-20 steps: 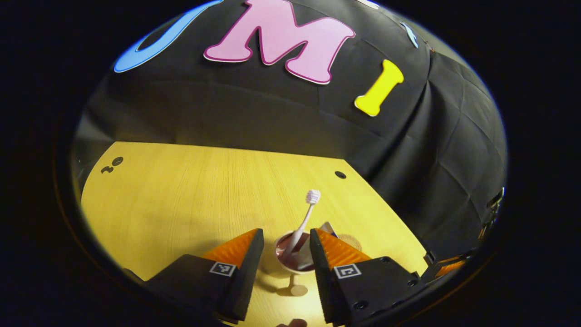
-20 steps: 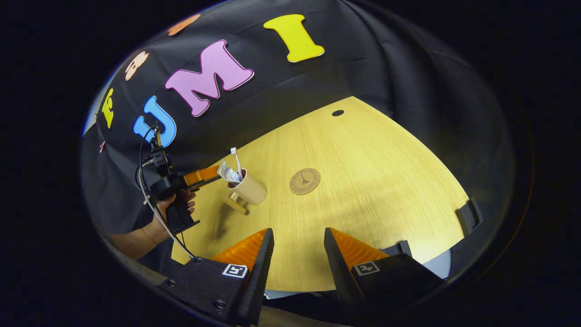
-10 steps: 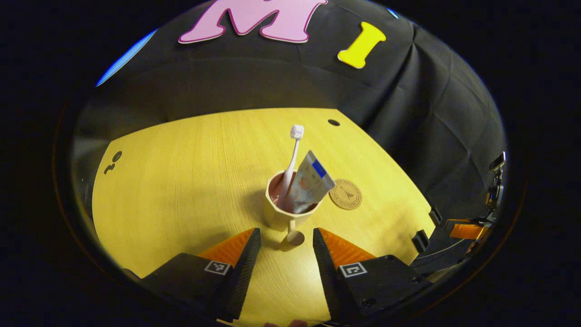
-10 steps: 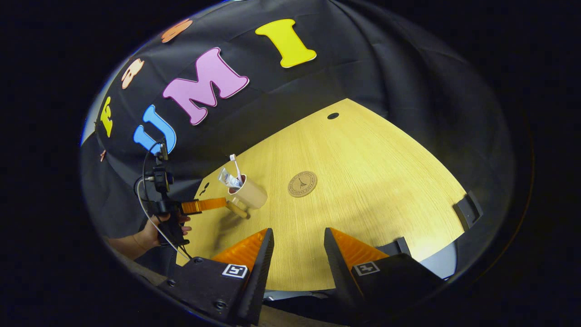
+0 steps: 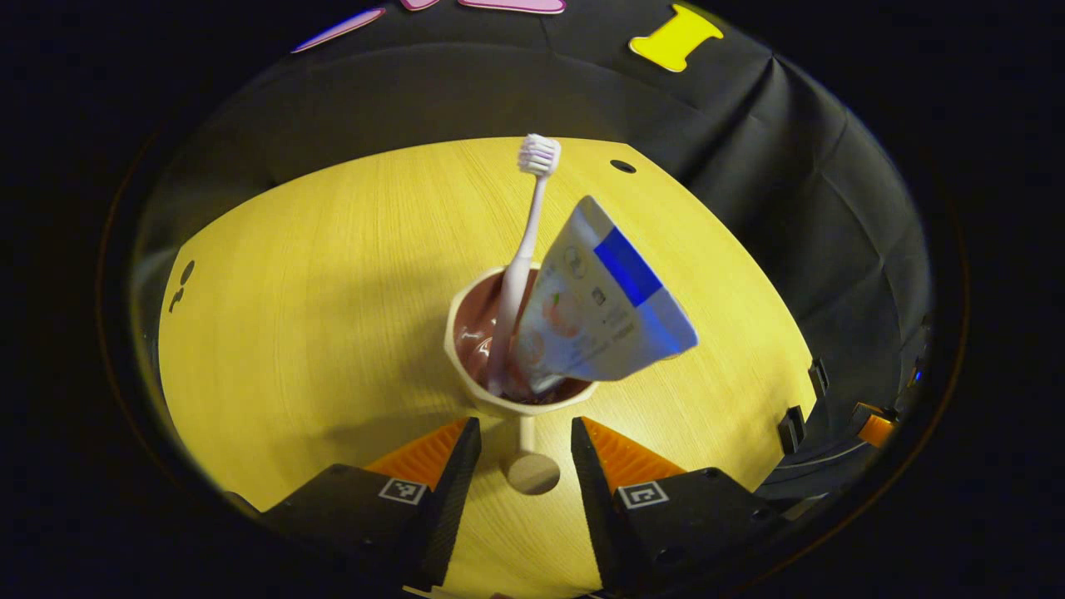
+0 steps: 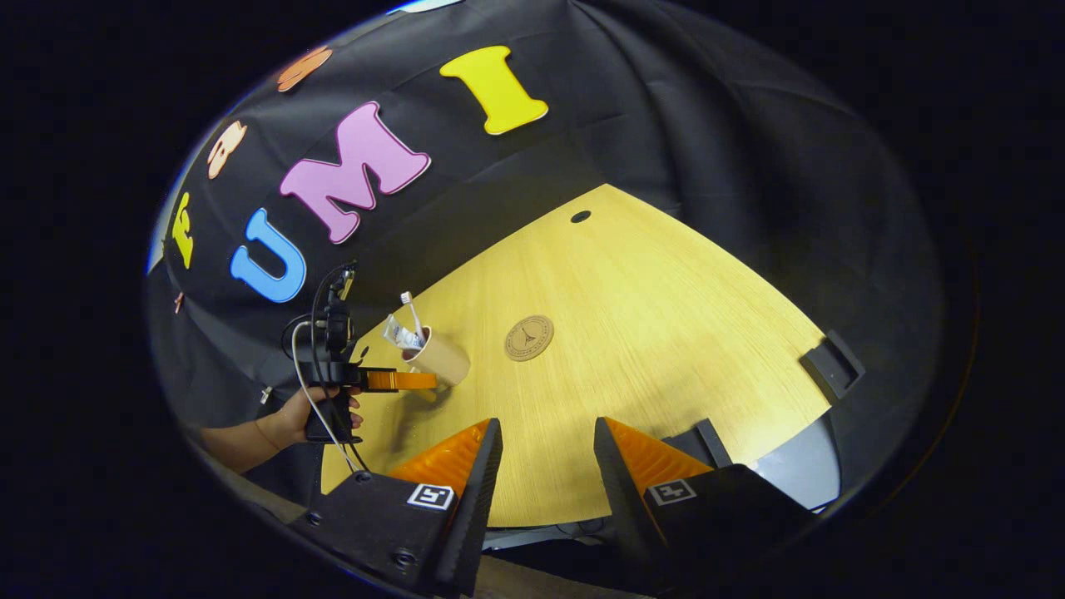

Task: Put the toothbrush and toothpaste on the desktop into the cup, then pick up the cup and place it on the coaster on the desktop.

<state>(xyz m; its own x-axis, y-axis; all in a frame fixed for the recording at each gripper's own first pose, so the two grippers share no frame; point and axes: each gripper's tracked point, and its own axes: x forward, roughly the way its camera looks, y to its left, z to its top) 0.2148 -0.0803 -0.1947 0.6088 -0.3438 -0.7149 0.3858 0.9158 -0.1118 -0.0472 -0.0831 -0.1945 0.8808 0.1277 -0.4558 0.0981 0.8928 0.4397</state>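
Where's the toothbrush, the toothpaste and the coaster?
toothbrush [image 5: 539, 155], left gripper view, on its bristle head.
toothpaste [image 5: 601, 312], left gripper view, middle of the tube.
coaster [image 6: 529, 338], right gripper view, its centre.

Your left gripper view sits low and close behind the cup, looking down into its mouth and on across the desktop toward the booth's back wall. Your right gripper view hangs higher and well back near the desktop's front edge, facing across it with the coaster near mid-frame. Both views share the cup, the desktop and the small hole near its far edge.
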